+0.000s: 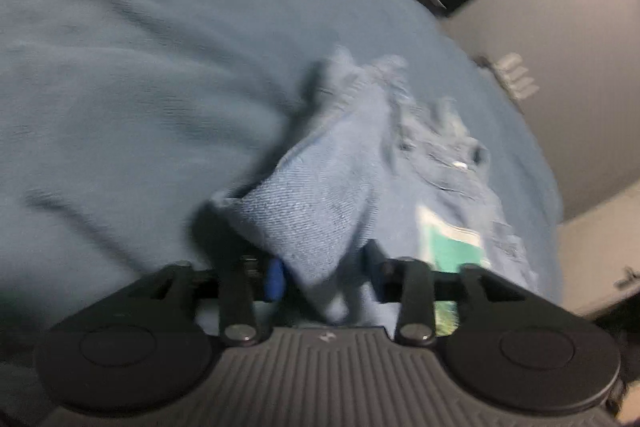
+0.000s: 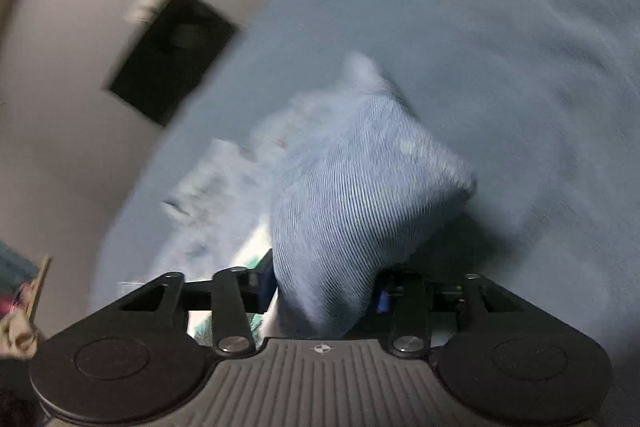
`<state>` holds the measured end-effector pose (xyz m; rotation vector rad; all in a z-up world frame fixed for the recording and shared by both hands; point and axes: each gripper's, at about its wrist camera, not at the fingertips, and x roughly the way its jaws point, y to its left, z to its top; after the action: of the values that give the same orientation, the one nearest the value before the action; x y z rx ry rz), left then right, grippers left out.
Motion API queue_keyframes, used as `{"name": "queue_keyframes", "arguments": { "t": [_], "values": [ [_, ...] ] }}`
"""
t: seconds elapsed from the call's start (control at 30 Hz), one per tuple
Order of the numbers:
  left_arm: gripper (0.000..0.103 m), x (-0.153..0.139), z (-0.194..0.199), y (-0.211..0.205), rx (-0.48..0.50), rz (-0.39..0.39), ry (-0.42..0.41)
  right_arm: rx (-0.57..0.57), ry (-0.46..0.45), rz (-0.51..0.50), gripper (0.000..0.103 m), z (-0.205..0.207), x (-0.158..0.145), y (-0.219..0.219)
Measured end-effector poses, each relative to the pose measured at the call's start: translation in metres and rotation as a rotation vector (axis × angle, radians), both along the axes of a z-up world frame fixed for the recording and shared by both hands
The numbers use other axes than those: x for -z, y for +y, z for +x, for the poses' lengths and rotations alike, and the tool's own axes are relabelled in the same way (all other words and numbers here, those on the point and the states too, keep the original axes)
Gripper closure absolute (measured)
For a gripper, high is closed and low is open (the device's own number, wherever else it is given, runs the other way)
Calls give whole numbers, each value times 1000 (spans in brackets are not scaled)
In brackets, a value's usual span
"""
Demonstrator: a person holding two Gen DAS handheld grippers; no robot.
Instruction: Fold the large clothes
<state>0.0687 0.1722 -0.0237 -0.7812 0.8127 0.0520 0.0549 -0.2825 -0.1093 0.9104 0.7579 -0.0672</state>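
Jeans [image 1: 320, 211] bunch at 12 o'clock, pinched in my left gripper [image 1: 324, 277] and right gripper [image 2: 324, 293]; advise level, even tension.

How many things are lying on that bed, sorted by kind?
Jeans, light blue denim, a part held up by each gripper: 1
Green-and-white flat item, partly under the jeans, too blurred to identify: 1
Total: 2, both on the blue bedspread.
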Motion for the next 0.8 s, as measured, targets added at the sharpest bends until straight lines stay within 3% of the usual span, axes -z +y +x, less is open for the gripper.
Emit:
{"name": "queue_keyframes", "arguments": {
  "t": [0.07,0.17,0.3,0.37,0.5,0.6,0.7,0.8],
  "values": [
    [46,-14,-11,3,-36,66,-38,44,3,73,46,-11,4,-10],
    [40,-25,-28,-3,-17,129,-107,12,-32,21,45,-28,-9,-7],
    [33,-38,-24,-21,44,218,-193,25,-113,30,34,-35,-16,-3],
    [31,-44,-20,-34,68,268,-240,73,-94,65,34,-31,-7,-6],
    [31,-58,-25,-45,7,373,-377,148,-30,149,34,-33,17,-15],
    [31,-66,-24,-54,82,381,-471,140,-43,148,34,-28,19,-15],
    [31,-58,-8,-61,192,303,-415,131,-60,147,34,-17,23,-12],
    [31,-42,10,-61,193,315,-289,126,-65,122,35,-7,24,-5]
  ]
}}
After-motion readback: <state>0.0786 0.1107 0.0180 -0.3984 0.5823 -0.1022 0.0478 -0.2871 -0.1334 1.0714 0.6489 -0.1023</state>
